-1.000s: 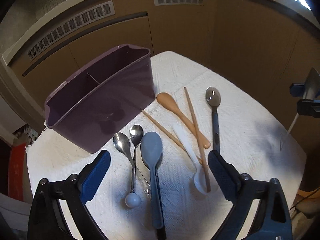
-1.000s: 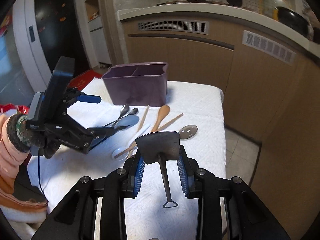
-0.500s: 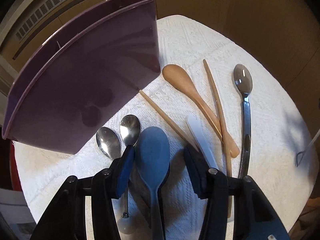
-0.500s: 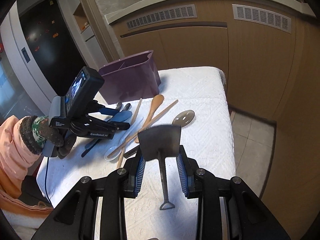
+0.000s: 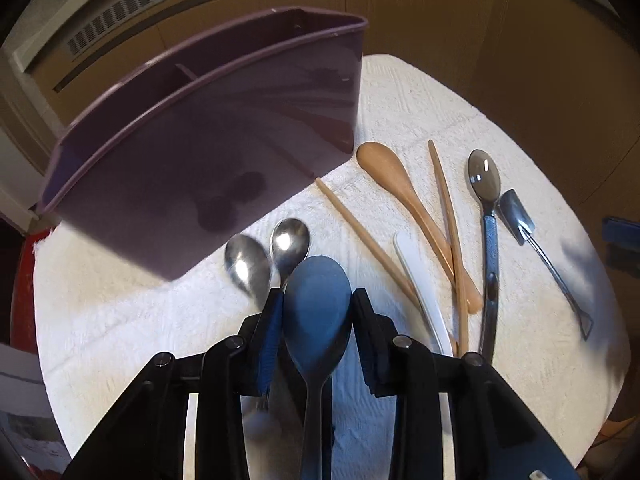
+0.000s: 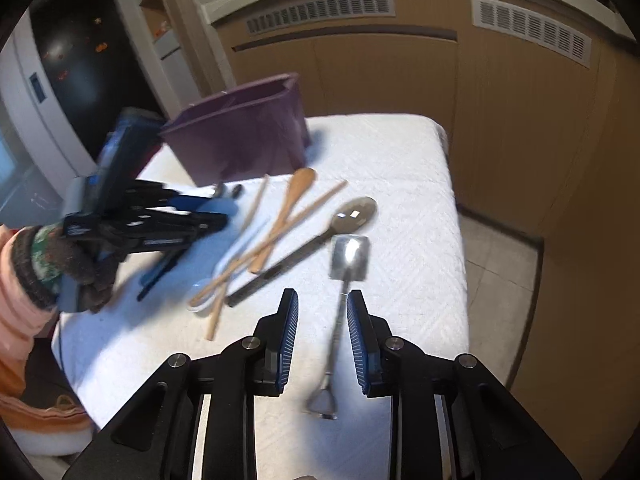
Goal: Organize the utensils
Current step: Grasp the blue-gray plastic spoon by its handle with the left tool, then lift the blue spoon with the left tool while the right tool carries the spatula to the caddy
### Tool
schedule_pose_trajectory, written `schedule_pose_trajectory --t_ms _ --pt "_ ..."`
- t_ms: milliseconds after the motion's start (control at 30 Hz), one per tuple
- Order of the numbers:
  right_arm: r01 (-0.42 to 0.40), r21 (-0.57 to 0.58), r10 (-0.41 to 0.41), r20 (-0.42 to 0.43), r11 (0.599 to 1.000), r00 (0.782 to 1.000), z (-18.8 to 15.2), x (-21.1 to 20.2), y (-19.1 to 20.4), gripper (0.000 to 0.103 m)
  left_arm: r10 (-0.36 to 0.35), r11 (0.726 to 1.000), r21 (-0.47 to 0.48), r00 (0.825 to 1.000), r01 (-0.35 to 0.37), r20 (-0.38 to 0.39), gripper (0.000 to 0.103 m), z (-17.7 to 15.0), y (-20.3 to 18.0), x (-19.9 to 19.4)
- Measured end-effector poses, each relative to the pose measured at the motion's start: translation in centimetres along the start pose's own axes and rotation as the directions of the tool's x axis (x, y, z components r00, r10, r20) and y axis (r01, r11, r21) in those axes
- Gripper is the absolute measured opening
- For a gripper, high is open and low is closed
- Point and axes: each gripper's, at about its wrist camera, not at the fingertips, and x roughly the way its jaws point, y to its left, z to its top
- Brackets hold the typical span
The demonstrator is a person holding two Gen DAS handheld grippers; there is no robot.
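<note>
A: Which step?
B: Picking up. My left gripper (image 5: 316,320) has just closed onto the blue spoon (image 5: 316,316) between its jaws; the purple caddy (image 5: 200,168) sits ahead-left.
A: Right gripper (image 6: 322,332)?
B: Narrow, apparently empty; the small spatula (image 6: 348,256) lies ahead. Next: lift, carry to caddy.

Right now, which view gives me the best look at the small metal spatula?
The right wrist view: the small metal spatula lies on the white cloth straight ahead, blade to loop end, its handle passing between the right gripper fingers. The left wrist view shows it small and distorted near the frame's right edge.
</note>
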Motion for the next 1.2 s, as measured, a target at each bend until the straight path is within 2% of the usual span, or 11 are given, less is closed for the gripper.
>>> schedule_pose_trajectory --t_ms 133,267,333,367,467,533,733,933,1033,1067,1200 --pt "0.045 0.051 -0.043 -0.044 0.998 0.998 0.1 1.9 -1.7 0.027 -0.009 0.999 -0.033 0.998 0.011 0.059 0.031 -2.8 0.0 -3.4" --pt "0.074 0.038 -0.072 -0.074 0.997 0.995 0.3 4.0 -1.5 0.028 -0.024 0.999 -0.042 0.992 0.029 0.126 0.031 -5.2 -0.4 -6.8" --pt "0.085 0.021 -0.083 -0.077 0.996 0.994 0.8 5.1 -0.9 0.031 -0.032 0.998 -0.053 0.987 0.041 0.155 0.031 -6.0 0.0 -8.3" --pt "0.096 0.013 -0.094 -0.079 0.995 0.992 1.0 5.5 -0.6 0.035 -0.031 0.997 -0.058 0.985 0.041 0.167 0.031 -6.1 -1.4 -8.9" --pt "0.118 -0.018 -0.119 -0.067 0.993 0.991 1.4 6.4 0.6 0.047 -0.022 0.997 -0.065 0.978 0.036 0.207 0.031 -7.1 -2.0 -10.8" --pt "0.126 -0.027 -0.128 -0.063 0.992 0.990 1.4 6.8 1.1 0.048 -0.018 0.997 -0.075 0.975 0.035 0.221 0.031 -7.5 -1.9 -11.2" --pt "0.177 -0.042 -0.180 -0.065 0.983 0.982 1.9 7.8 1.9 0.048 -0.034 0.990 -0.127 0.978 0.061 0.205 0.031 -9.4 -0.5 -11.7" --pt "0.179 -0.020 -0.180 -0.091 0.984 0.979 2.6 9.0 1.3 0.048 -0.067 0.980 -0.169 0.979 0.101 0.195 0.031 -10.8 0.6 -11.1" --pt "0.200 -0.055 -0.204 -0.091 0.978 0.975 2.4 9.2 1.7 0.040 -0.074 0.975 -0.193 0.982 0.108 0.177 0.031 -11.3 0.9 -10.9" --pt "0.208 -0.063 -0.213 -0.090 0.976 0.973 2.4 9.1 1.8 0.033 -0.070 0.974 -0.199 0.982 0.104 0.173 0.031 -11.5 0.9 -11.0" --pt "0.198 -0.065 -0.204 -0.096 0.978 0.974 1.7 8.5 1.9 0.033 -0.051 0.974 -0.209 0.982 0.088 0.180 0.031 -11.8 0.5 -11.9"
